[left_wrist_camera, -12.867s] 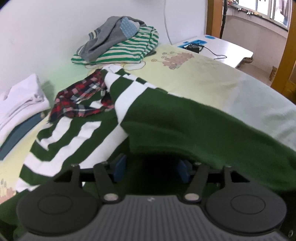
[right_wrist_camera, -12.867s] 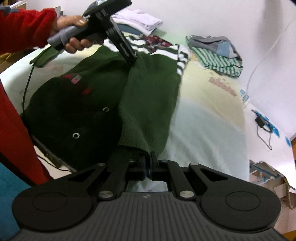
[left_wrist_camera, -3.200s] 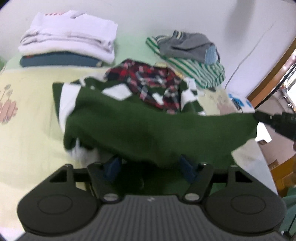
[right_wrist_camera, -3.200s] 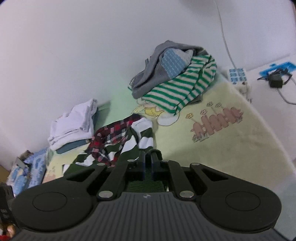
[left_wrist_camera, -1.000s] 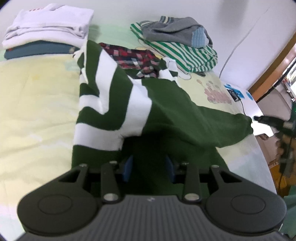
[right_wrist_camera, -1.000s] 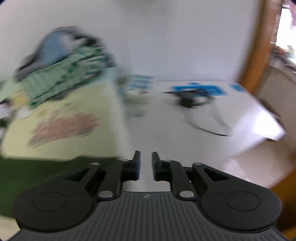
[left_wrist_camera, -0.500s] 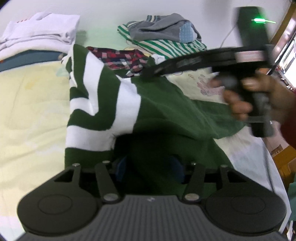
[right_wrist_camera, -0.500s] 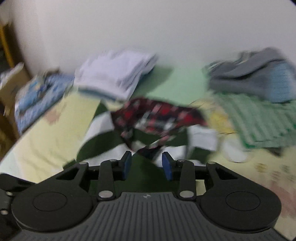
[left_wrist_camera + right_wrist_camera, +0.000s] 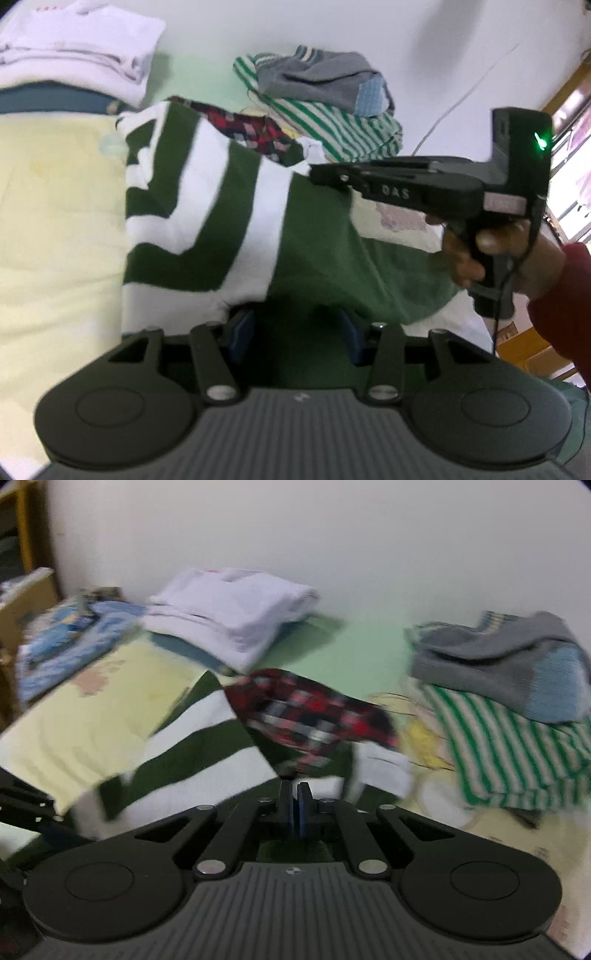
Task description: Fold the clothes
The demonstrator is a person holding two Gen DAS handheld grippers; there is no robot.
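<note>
Across the near half of the bed (image 9: 55,206) lay the green-and-white striped sweater (image 9: 229,221), partly folded, plaid collar (image 9: 314,716) at its far end. Mid-fold was my judgement: the right gripper (image 9: 294,805) had pinched shut at the collar edge, seemingly on fabric, while the left gripper (image 9: 291,332), half-wide and closing, straddled the near hem. Next, both would need firm holds before carrying a side over.

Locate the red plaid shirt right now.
The red plaid shirt lies mid-bed on the far end of the green-and-white striped sweater, between the folded white stack on the left and the grey-and-striped heap on the right, in both wrist views.
</note>
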